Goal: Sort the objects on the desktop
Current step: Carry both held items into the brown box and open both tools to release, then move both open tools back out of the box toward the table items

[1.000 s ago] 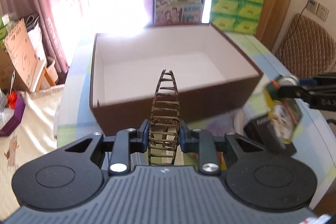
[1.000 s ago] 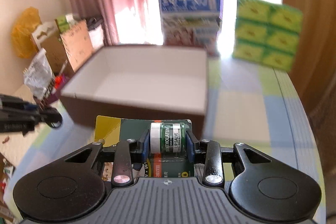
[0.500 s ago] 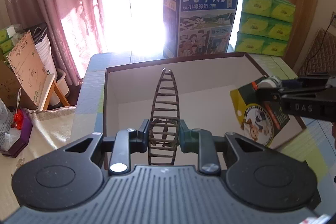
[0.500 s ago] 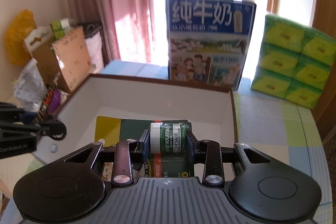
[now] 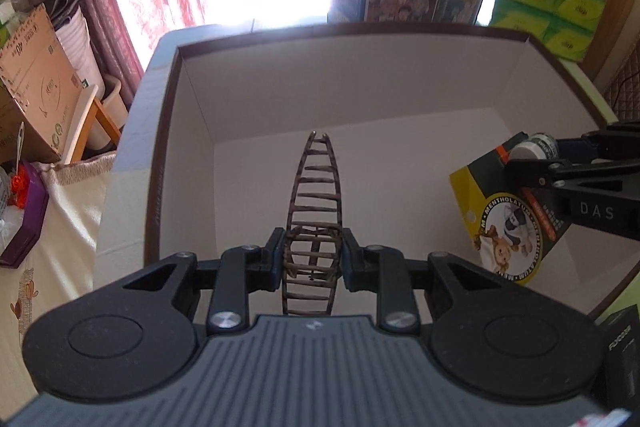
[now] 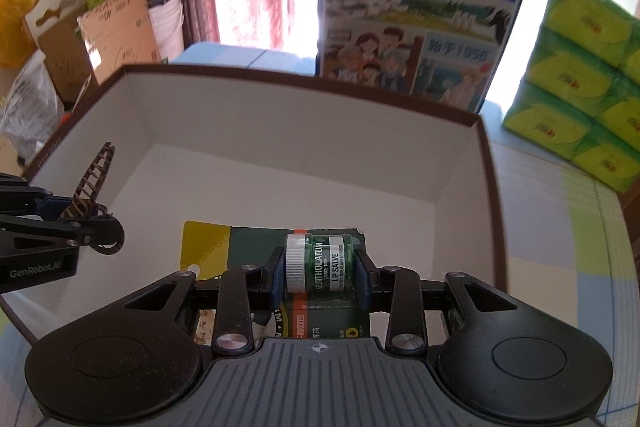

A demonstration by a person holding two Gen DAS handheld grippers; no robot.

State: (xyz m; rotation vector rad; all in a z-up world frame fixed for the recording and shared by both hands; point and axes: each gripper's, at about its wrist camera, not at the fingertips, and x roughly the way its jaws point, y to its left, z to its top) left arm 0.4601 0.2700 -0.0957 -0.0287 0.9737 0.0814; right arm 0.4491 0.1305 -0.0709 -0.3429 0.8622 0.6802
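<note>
My left claw [image 5: 313,261] is clenched on a brown hair clip [image 5: 314,223], holding it above the white floor of the open box [image 5: 168,131]. My right claw [image 6: 319,274] grips a green lip salve jar [image 6: 318,263] on its card [image 6: 208,239], also over the box, near its right wall.
</note>
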